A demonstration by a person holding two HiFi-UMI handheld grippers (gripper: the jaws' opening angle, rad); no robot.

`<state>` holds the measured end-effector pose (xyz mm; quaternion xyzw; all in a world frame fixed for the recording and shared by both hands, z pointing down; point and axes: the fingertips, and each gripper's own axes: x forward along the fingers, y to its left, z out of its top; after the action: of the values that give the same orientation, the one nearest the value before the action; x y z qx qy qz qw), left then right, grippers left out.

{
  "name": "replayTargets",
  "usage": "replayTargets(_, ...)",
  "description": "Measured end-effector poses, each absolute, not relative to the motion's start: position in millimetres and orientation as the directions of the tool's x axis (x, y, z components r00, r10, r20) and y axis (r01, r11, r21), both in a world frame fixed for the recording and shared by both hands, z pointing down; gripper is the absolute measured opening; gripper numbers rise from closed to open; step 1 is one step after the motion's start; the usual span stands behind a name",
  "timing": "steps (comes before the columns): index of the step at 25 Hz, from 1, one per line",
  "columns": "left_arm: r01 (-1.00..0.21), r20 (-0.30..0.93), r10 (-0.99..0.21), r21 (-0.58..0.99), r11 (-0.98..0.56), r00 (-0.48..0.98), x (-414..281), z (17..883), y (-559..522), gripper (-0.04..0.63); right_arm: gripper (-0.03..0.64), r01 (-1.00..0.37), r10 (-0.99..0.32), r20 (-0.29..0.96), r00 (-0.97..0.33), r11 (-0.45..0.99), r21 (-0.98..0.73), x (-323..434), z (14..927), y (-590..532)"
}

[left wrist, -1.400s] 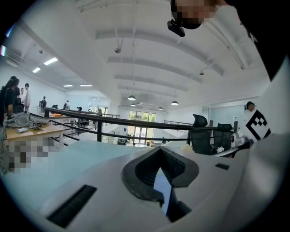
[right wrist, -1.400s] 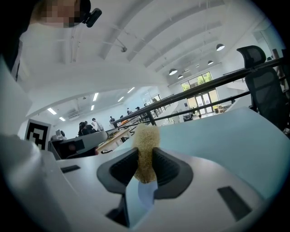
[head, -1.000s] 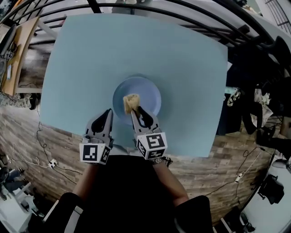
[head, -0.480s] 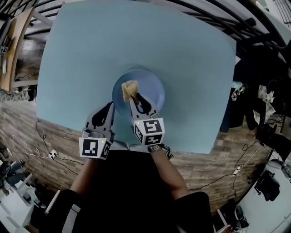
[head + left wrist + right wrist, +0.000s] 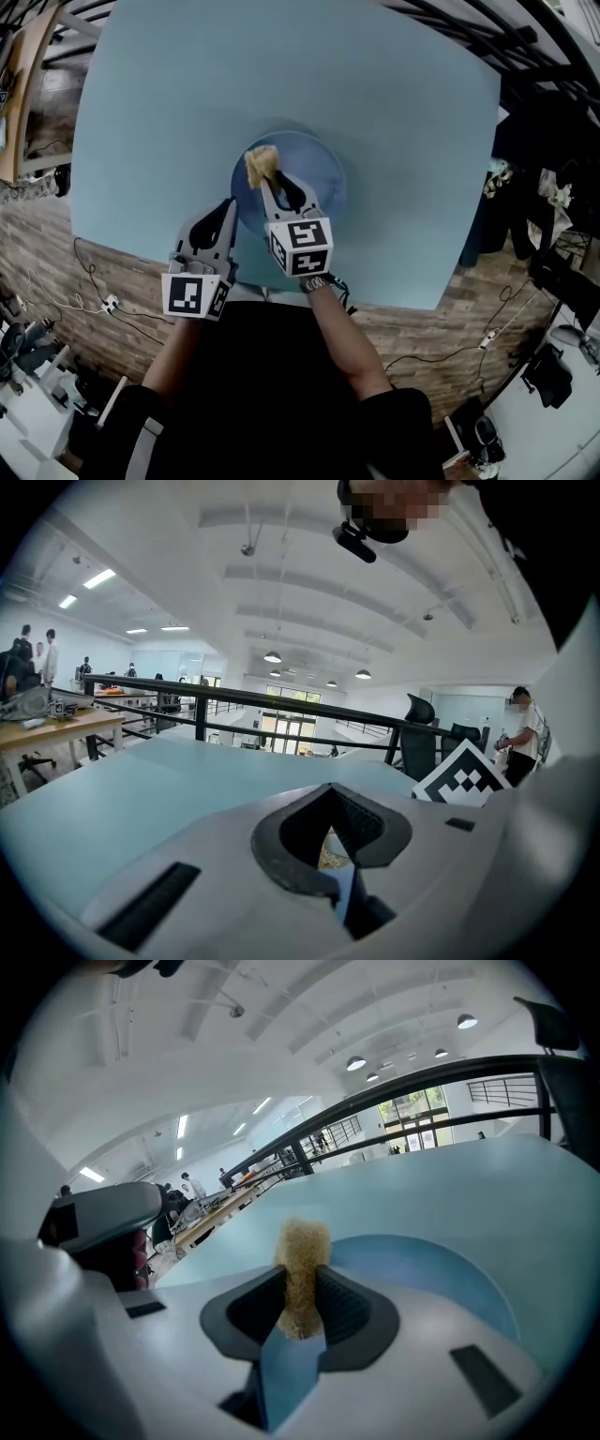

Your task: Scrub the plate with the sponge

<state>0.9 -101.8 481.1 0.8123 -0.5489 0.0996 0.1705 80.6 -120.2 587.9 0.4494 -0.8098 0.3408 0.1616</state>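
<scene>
1. Right gripper view shows us our right gripper (image 5: 302,1286) clamped on the tan sponge (image 5: 302,1241), which stands up between the jaws above the blue plate (image 5: 427,1269).
2. In the head view we find the plate on the light-blue table (image 5: 403,103), with the sponge over its left part. Our left gripper (image 5: 225,208) sits just beside the rim, jaws together on nothing.
3. Nothing pins the plate, so we judge a hard stroke may slide it. The narrow pinch could also let the sponge twist out.
</scene>
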Motion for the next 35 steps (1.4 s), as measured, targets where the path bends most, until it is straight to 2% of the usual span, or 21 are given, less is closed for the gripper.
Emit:
replayTargets(15,-0.920,0.356,-0.849,0.183,-0.346,0.390,11.4,487.5,-104.5,0.002,0.083,-0.856,-0.565,0.644,-0.515,0.306,-0.416,79.6,622.4,-131.7)
replayTargets(35,-0.916,0.356,-0.845,0.187,-0.355,0.400,16.9,488.0,-96.7,0.002,0.083,-0.897,-0.607,0.665,-0.434,0.221,-0.383,110.7,626.4,-142.7)
